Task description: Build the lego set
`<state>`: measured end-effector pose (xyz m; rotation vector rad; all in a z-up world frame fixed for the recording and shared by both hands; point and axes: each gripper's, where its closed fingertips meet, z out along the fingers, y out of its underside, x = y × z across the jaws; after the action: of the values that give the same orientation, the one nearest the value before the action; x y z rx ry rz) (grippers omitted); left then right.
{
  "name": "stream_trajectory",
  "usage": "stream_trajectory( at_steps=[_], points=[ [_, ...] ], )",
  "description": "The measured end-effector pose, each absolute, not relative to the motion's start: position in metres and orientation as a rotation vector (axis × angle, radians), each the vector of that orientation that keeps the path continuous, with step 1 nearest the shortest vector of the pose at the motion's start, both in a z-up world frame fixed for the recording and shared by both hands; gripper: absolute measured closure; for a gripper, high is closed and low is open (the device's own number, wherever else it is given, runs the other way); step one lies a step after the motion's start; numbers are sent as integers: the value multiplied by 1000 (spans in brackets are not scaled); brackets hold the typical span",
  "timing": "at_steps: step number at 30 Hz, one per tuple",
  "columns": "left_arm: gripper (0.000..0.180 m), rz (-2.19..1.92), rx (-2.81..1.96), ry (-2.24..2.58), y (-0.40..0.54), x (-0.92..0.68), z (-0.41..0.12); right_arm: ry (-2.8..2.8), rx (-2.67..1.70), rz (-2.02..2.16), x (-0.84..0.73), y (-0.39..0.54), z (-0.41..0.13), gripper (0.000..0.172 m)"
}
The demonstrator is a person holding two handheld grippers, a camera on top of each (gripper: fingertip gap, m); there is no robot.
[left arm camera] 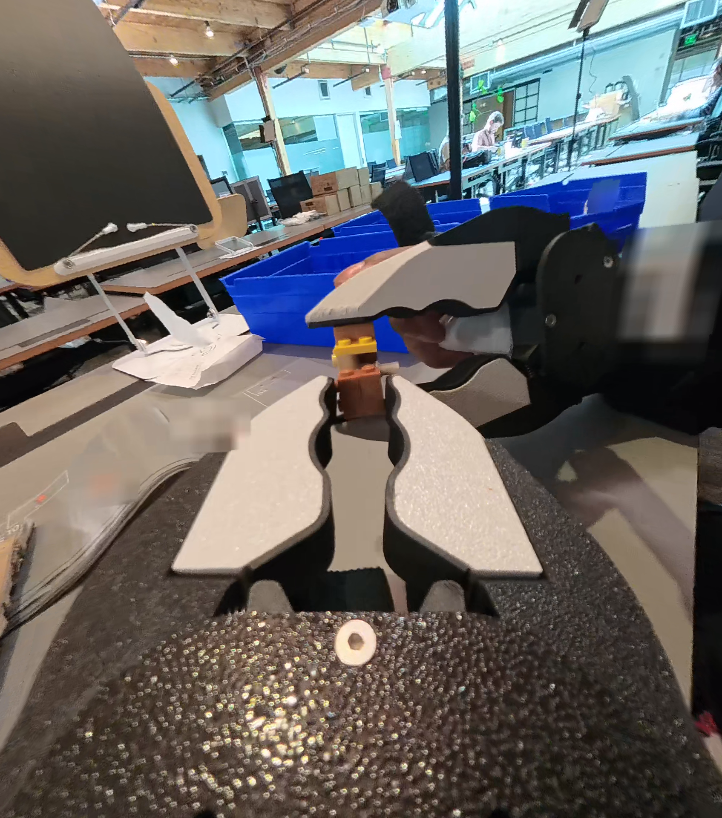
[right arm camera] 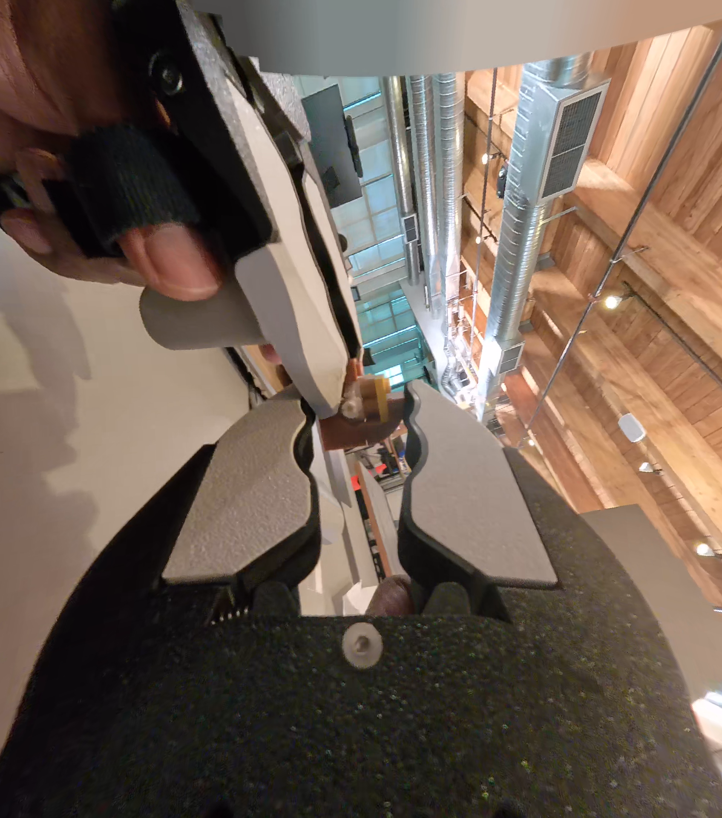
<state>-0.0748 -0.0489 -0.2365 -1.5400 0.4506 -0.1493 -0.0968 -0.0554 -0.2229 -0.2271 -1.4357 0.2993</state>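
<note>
The left gripper (left arm camera: 358,398), nearest, clenches the brown base of a small stack of brown, yellow and cream plastic toy bricks (left arm camera: 357,376), held above the grey desk (left arm camera: 129,425) near its far edge. The right gripper (right arm camera: 359,409) closes on the stack's top brick, a blue plastic bin (left arm camera: 288,292) behind. Both grips look set; any parting pull would want a steady, straight line.

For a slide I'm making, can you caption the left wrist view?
Left gripper clamps the brown base of a small brick assembly while the right gripper presses on its top.

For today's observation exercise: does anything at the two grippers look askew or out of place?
Yes. In the small brick stack held between both grippers, a pale peg juts sideways between the brown and yellow pieces, and the stack looks slightly tilted.
</note>
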Motion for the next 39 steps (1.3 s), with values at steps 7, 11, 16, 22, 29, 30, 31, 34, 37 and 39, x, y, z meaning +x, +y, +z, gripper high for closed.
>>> stream_trajectory(
  at_steps=[7, 11, 16, 22, 29, 30, 31, 34, 37, 39],
  points=[
    [162, -530, -1508, 283, -47, -78, -237, -1484, -285, 337, -99, -51, -230, 127],
    [162, -758, -1455, 211, -53, -80, -230, -1473, -324, 403, -99, -52, -227, 128],
    [162, -930, -1436, 187, -57, -76, -228, -1462, -360, 491, -98, -54, -223, 135],
    [162, -1045, -1420, 156, -59, -76, -227, -1491, -395, 561, -98, -57, -225, 138],
    [162, -1049, -1428, 146, -58, -76, -228, -1517, -416, 575, -98, -55, -227, 139],
    [162, -1052, -1429, 142, -57, -76, -229, -1519, -417, 574, -98, -55, -227, 139],
    [162, -1054, -1431, 139, -57, -76, -229, -1521, -415, 571, -98, -55, -227, 139],
    [162, -1049, -1438, 134, -56, -77, -230, -1523, -416, 567, -98, -54, -228, 139],
    [162, -1042, -1437, 126, -55, -78, -230, -1503, -391, 517, -99, -53, -228, 137],
    [162, -1048, -1431, 113, -55, -80, -229, -1503, -378, 517, -98, -54, -228, 132]
  ],
)
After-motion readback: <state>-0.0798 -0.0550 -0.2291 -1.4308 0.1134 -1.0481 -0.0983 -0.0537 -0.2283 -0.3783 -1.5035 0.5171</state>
